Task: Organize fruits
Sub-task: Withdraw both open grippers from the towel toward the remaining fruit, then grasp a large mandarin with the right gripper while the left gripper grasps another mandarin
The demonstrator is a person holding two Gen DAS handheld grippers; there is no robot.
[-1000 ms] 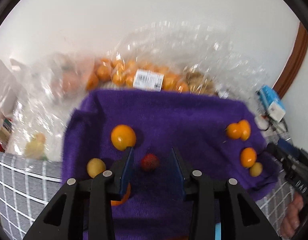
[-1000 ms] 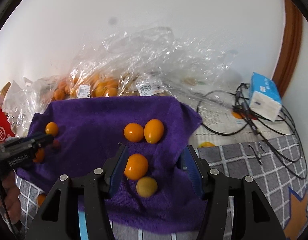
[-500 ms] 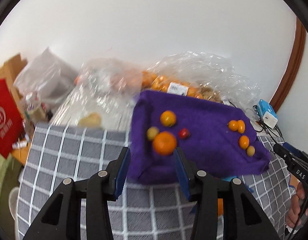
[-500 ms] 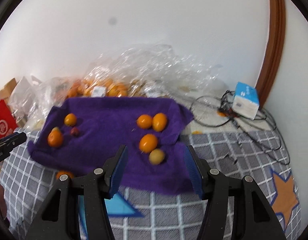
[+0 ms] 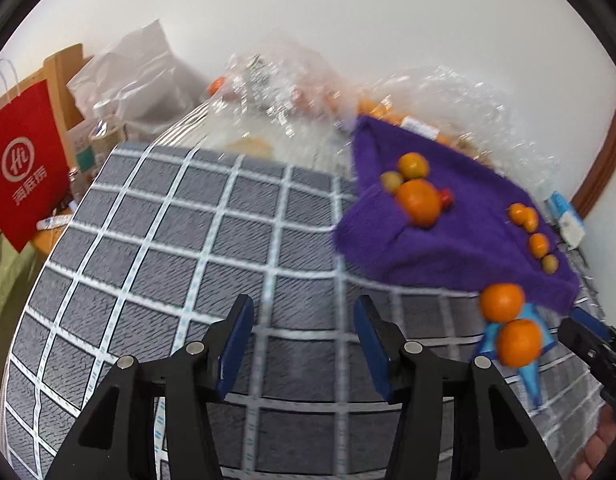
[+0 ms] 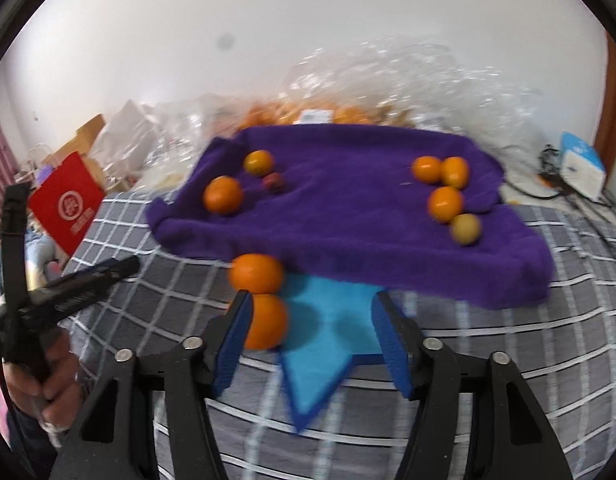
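Note:
A purple towel [image 6: 347, 216] [image 5: 459, 240] lies on the grey checked cloth and holds two fruit groups. On its left are two oranges [image 6: 223, 195], a small red fruit [image 6: 274, 182] and, in the left wrist view, a yellow-green fruit [image 5: 391, 180]. On its right are three orange fruits [image 6: 445, 203] and a yellow-green one [image 6: 465, 229]. Two oranges [image 6: 256, 274] [image 6: 268, 322] sit off the towel by a blue star patch [image 6: 323, 340]. My right gripper [image 6: 311, 336] is open, the lower orange by its left finger. My left gripper [image 5: 304, 344] is open and empty over bare cloth.
Clear plastic bags of oranges [image 6: 347, 96] pile behind the towel against the white wall. A red paper bag [image 5: 24, 164] and cardboard stand at the far left. A blue-white box [image 6: 581, 164] and black cables lie at the right.
Both grippers have pulled back and away from the towel. The left one has swung left over bare checked cloth. Two oranges below the towel's front edge have come into view.

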